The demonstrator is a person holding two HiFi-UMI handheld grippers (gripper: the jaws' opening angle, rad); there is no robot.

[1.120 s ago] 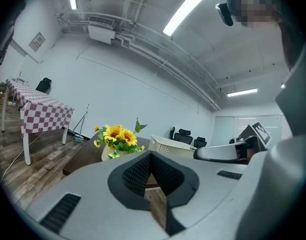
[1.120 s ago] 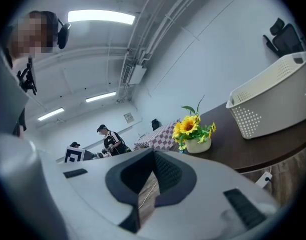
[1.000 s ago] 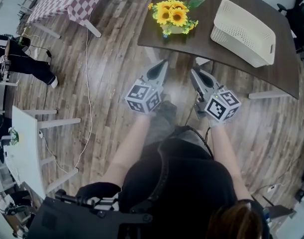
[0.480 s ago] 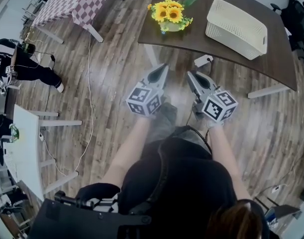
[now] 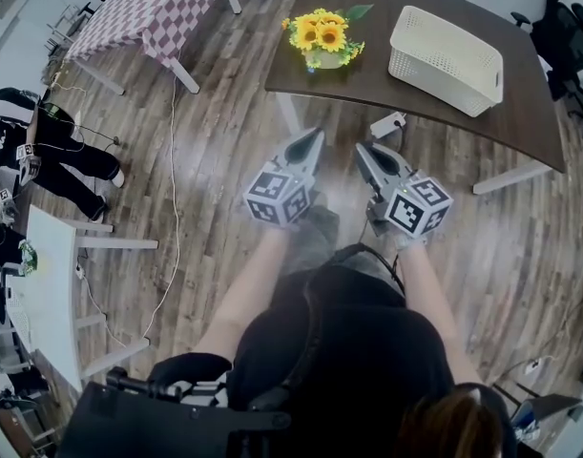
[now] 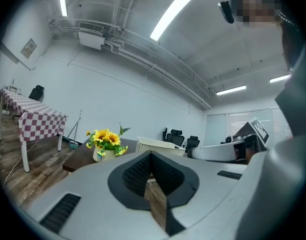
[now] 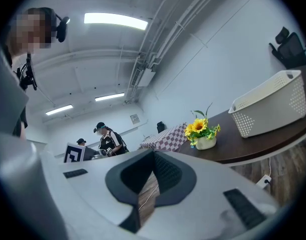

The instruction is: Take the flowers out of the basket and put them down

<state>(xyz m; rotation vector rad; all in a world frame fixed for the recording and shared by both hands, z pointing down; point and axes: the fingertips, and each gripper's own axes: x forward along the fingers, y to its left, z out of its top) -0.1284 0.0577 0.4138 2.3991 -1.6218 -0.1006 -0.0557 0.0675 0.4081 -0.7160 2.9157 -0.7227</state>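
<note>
Left claw (image 5: 315, 135) and right claw (image 5: 360, 148), jaws together, over floor (image 5: 215, 141), well apart from flowers (image 5: 322, 34) and basket (image 5: 444, 48) on table (image 5: 367, 76).

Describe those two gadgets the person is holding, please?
The left claw and right claw are grey tapered wedges with black ribbed pads, each backed by a white cube bearing black square markers. The person wears a black top.

Yellow sunflowers in a pale pot (image 5: 324, 36) stand on the far dark brown wooden table (image 5: 367, 82), left of a white perforated plastic basket (image 5: 446, 60). Nearer, left gripper (image 5: 315, 135) and right gripper (image 5: 362, 148) hover closed, empty.
</note>
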